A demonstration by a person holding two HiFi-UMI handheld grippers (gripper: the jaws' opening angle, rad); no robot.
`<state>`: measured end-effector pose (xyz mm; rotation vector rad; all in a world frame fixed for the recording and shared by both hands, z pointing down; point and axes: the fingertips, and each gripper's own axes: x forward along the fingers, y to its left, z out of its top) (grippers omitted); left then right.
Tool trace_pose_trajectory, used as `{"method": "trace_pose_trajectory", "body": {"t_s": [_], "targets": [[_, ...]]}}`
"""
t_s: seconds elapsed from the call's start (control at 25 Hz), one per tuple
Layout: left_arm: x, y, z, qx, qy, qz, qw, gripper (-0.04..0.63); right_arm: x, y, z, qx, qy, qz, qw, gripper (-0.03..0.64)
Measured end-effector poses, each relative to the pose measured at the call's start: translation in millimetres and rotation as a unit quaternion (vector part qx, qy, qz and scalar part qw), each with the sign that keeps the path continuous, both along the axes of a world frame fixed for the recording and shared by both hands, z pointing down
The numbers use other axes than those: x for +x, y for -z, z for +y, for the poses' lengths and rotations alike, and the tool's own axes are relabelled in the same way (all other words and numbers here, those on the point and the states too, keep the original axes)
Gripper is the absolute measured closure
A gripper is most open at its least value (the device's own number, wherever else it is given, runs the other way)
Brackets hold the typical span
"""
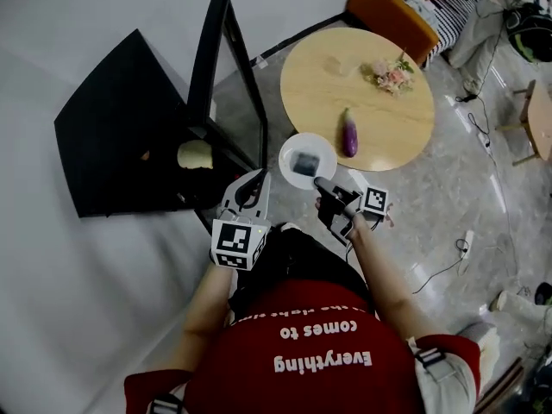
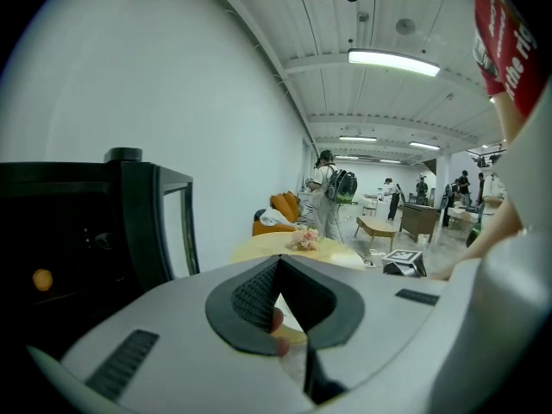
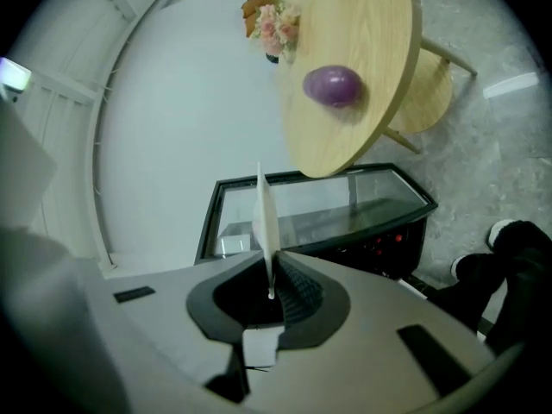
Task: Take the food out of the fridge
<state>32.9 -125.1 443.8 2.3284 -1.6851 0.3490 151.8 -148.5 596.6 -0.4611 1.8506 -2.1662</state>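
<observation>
Currently: right gripper (image 1: 321, 184) clamped on the plate (image 1: 308, 159) by its rim, just beside the fridge (image 1: 112, 136), likely carrying it clear. Left gripper (image 1: 258, 178) closed, empty, at the fridge's open front.

Ahead of me, the round wooden table (image 1: 379, 119) carries an eggplant (image 1: 349, 134) and some flowers (image 1: 391, 76), apart from each other. The open fridge (image 1: 121, 136) shelf holds a pale round food (image 1: 195, 154).
</observation>
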Motion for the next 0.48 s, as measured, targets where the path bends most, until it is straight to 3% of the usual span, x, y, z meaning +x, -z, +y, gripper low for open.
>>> {"method": "trace_pose_trajectory", "body": {"t_s": [0.28, 0.48], "targets": [[37.4, -19.1, -16.5, -0.017, -0.055, 0.002, 0.9983, 0.598, 26.7, -39.4, -32.5, -0.015, -0.078, 0.015, 0.997, 0.592], [56.7, -35.5, -25.0, -0.031, -0.072, 0.013, 0.9968, 0.598, 29.3, -68.1, -51.2, -0.029, -0.107, 0.030, 0.993, 0.592]]}}
